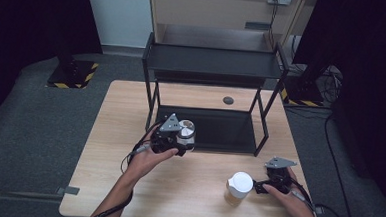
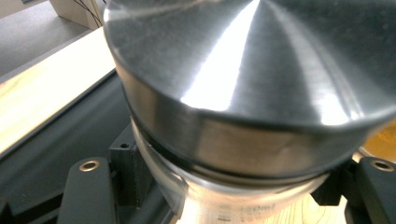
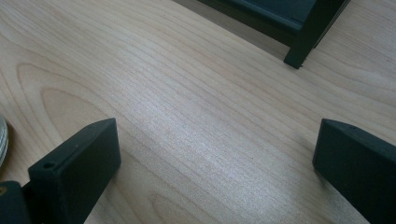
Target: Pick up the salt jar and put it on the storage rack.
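**Left gripper holds steel-lidded jar at the rack's lower shelf**

Largest first: light wood table [image 1: 187, 188], set on grey floor, person's forearms entering from the near edge. On its far half stands a black two-tier rack [image 1: 213, 62], upper shelf bare, lower tray [image 1: 220, 130] sitting low on the tabletop. A small dark round disc [image 1: 228, 100] lies on the table behind the rack's lower level.

Left hand [image 1: 146, 158] carries the left gripper [image 1: 181, 143] at the near left corner of the lower tray. Its jaws are clamped on a glass jar with a brushed steel lid [image 2: 243, 88]; in the left gripper view the lid looms close, the clear body below it pinched between the two black jaws, faint printed markings on the glass. In the high view the jar [image 1: 186, 130] is off the wood, over the tray's near left edge. Whether it touches the tray, cannot tell.

Right hand [image 1: 291, 196] rests near the table's right front. Right gripper [image 1: 257, 187] points left toward a second jar with a white lid [image 1: 239, 183], amber contents, standing upright on the table just beside the jaw tips. Jaws stand wide apart, bare wood between them in the right gripper view; a rack leg [image 3: 310, 35] shows ahead.
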Available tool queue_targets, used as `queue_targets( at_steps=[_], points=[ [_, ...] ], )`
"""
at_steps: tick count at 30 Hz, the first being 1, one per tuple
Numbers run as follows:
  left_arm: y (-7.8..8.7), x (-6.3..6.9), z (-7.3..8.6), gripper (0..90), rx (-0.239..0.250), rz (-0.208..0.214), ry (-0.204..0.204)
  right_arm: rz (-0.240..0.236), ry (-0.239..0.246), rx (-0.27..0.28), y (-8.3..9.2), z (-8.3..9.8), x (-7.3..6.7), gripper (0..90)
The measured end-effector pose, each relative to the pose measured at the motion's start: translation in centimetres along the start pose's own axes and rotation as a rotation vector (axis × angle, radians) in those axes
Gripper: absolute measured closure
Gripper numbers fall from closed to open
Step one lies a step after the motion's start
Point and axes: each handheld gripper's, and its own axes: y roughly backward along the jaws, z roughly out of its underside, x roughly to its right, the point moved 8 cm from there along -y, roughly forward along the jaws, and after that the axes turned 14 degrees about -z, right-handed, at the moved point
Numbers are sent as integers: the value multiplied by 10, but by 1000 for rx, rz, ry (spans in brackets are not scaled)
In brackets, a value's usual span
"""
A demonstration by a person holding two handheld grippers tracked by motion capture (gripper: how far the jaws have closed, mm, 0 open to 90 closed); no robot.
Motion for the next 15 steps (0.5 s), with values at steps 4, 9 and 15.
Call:
queue_targets(
  at_steps=[4, 9, 15],
  points=[
    [4, -6, -10, 294, 8, -2, 1, 0, 0, 0, 0, 0, 0, 17],
    [10, -14, -22, 294, 16, -10, 3, 0, 0, 0, 0, 0, 0, 17],
    [19, -23, -35, 294, 28, -14, -6, -1, 1, 0, 0, 0, 0, 17]
  ],
)
